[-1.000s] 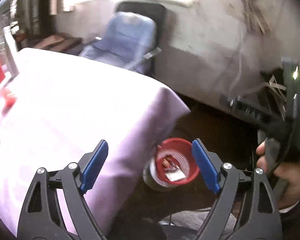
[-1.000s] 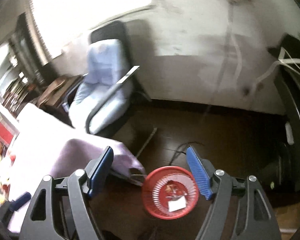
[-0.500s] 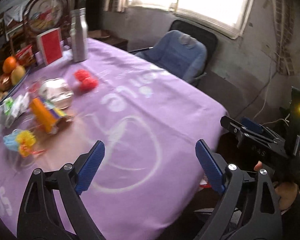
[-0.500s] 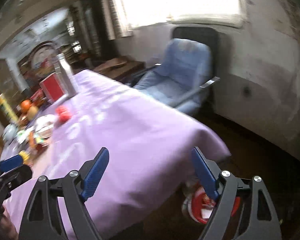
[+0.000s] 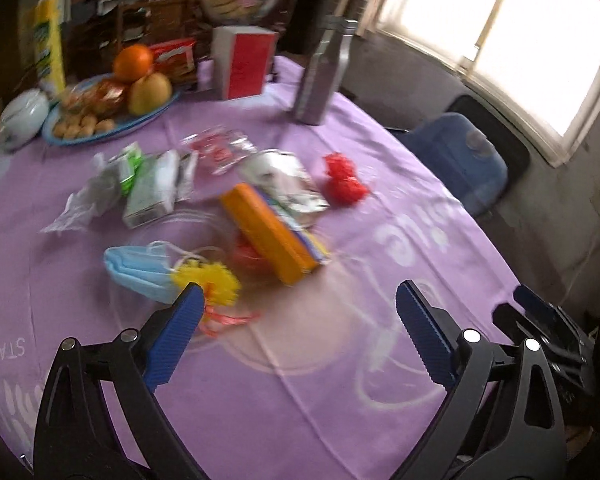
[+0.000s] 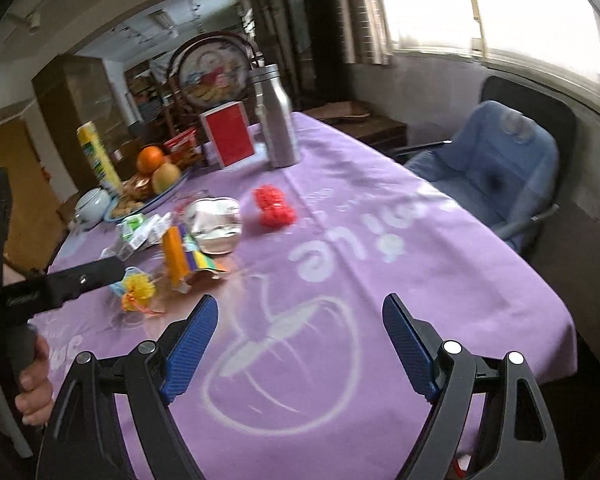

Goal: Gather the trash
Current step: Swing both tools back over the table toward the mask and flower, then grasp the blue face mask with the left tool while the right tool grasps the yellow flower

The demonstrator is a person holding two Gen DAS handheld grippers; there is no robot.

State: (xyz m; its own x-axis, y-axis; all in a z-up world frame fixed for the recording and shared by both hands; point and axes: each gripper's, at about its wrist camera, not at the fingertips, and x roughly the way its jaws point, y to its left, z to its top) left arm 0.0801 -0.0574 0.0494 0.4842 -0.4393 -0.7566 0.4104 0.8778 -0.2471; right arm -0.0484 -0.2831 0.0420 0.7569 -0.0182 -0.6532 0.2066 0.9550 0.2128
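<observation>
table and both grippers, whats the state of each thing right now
left gripper: open, empty, above the table
right gripper: open, empty, above the table
face mask: crumpled, lying flat
orange box: tipped, leaning on wrappers
foil bag: opened, crumpled
red wrapper: scrunched up
metal bottle: upright, cap on
red box: standing upright
fruit plate: loaded with fruit and snacks
tablecloth: spread over the table

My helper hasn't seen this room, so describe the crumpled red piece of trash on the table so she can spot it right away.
Start at the purple tablecloth, then find the tall metal bottle at its far end. Nearer than the bottle lies the crumpled red trash, to the right of a shiny silver wrapper. It is the only bright red, bumpy lump, lying apart from the pile of wrappers.
</observation>
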